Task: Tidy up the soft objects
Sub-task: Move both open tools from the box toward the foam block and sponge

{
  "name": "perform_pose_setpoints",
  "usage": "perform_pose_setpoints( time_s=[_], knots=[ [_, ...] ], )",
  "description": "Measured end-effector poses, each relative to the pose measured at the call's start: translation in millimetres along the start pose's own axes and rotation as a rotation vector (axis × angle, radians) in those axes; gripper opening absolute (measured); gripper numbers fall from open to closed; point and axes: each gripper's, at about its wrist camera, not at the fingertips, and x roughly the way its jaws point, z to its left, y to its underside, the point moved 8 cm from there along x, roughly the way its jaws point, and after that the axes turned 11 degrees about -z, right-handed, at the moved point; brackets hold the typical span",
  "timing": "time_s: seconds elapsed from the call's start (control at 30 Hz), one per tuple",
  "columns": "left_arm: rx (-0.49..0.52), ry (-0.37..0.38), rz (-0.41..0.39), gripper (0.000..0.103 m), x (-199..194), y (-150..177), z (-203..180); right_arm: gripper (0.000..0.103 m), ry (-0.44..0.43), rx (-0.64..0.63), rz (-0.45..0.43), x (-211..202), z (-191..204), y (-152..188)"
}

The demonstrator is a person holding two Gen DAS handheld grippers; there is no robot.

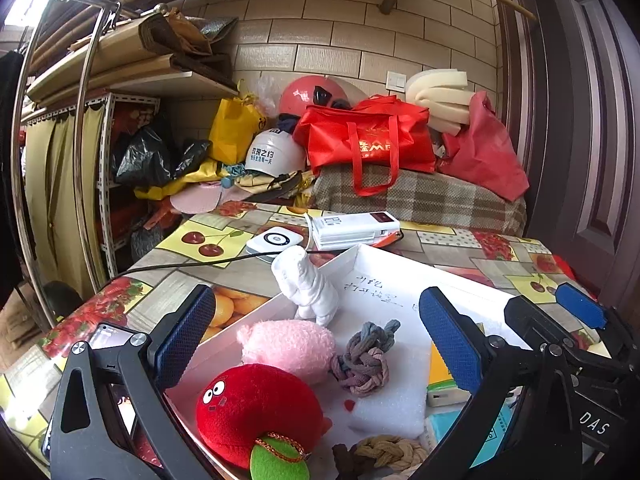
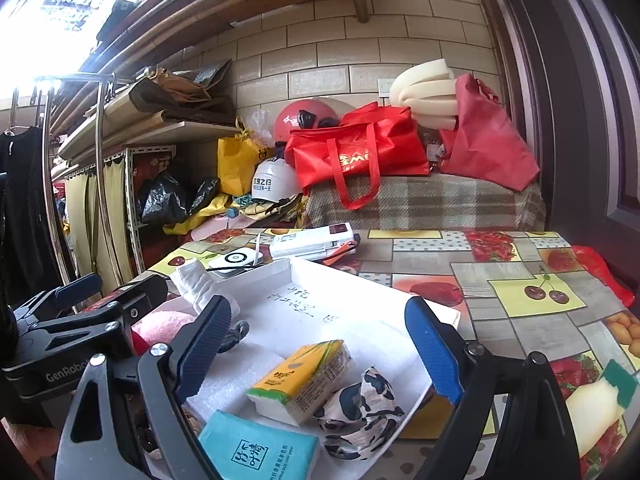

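A white box (image 1: 372, 276) lies on the table and holds soft things. In the left wrist view it holds a red plush (image 1: 256, 404), a pink plush (image 1: 288, 344), a grey-pink rope knot (image 1: 366, 356), a tan rope knot (image 1: 390, 452) and a white astronaut figure (image 1: 308, 284). My left gripper (image 1: 316, 340) is open and empty above them. In the right wrist view the box (image 2: 304, 276) holds a yellow tissue pack (image 2: 308, 376), a teal tissue pack (image 2: 256, 448) and a cow-print cloth (image 2: 360, 408). My right gripper (image 2: 320, 344) is open and empty above these.
A white power bank (image 1: 352, 228) and a round white device (image 1: 276, 240) with a black cable lie behind the box. A yellow-green sponge (image 2: 596, 396) lies at the table's right edge. Bags, helmets and foam are piled behind the table. A phone (image 1: 108, 336) lies at the left.
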Motion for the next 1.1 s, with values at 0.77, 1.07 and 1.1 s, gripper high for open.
perform_pose_setpoints(
  time_s=[0.77, 1.07, 1.1],
  knots=[
    [0.063, 0.046, -0.026, 0.103, -34, 4, -27, 0.103, 0.015, 0.032, 0.005, -35, -21, 7],
    [0.094, 0.078, -0.036, 0.103, -42, 5, -41, 0.103, 0.039, 0.174, 0.055, -57, -60, 16],
    [0.089, 0.081, -0.036, 0.103, -43, 5, -41, 0.103, 0.046, 0.205, 0.056, -61, -68, 17]
  ],
)
